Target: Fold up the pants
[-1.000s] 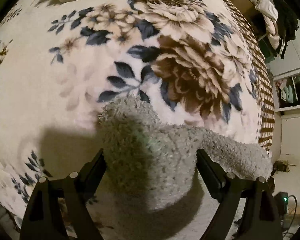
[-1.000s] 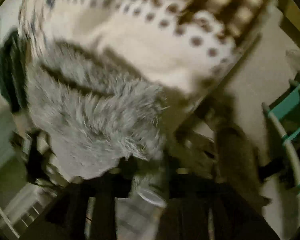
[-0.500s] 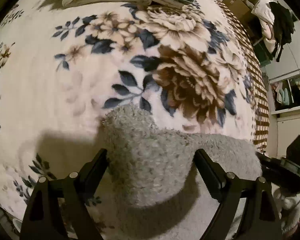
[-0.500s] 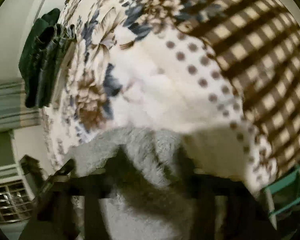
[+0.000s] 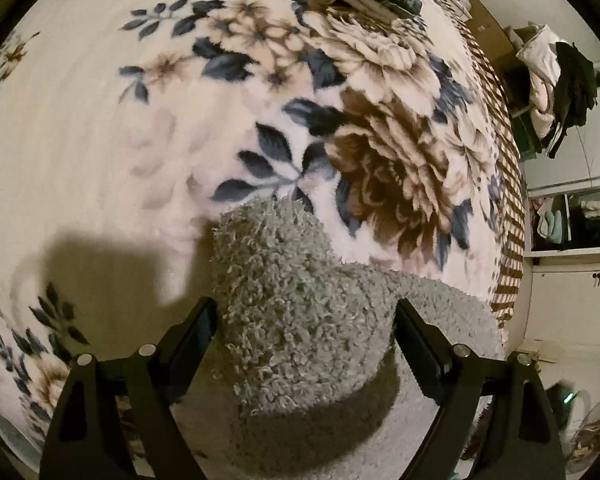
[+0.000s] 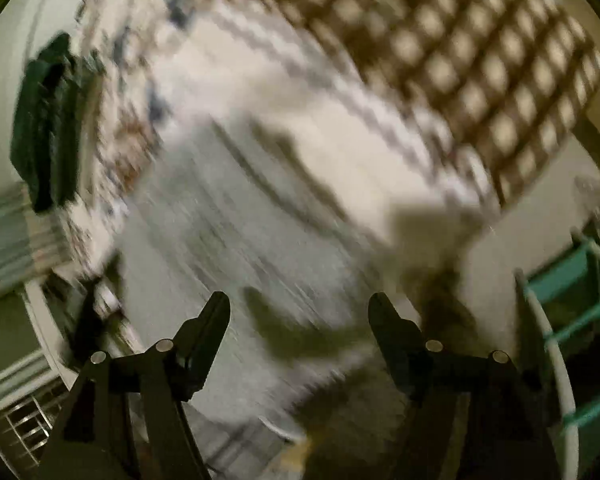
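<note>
Grey fleece pants: bunched at 6 o'clock on floral bed blanket, held between jaws of left gripper; right gripper spread, empty; folding judged barely begun.

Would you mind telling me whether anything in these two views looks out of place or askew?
The grey pants are bunched into a hump between the left gripper's fingers rather than lying flat on the floral blanket. The right gripper is open and holds nothing; its view is too blurred to judge more.
</note>
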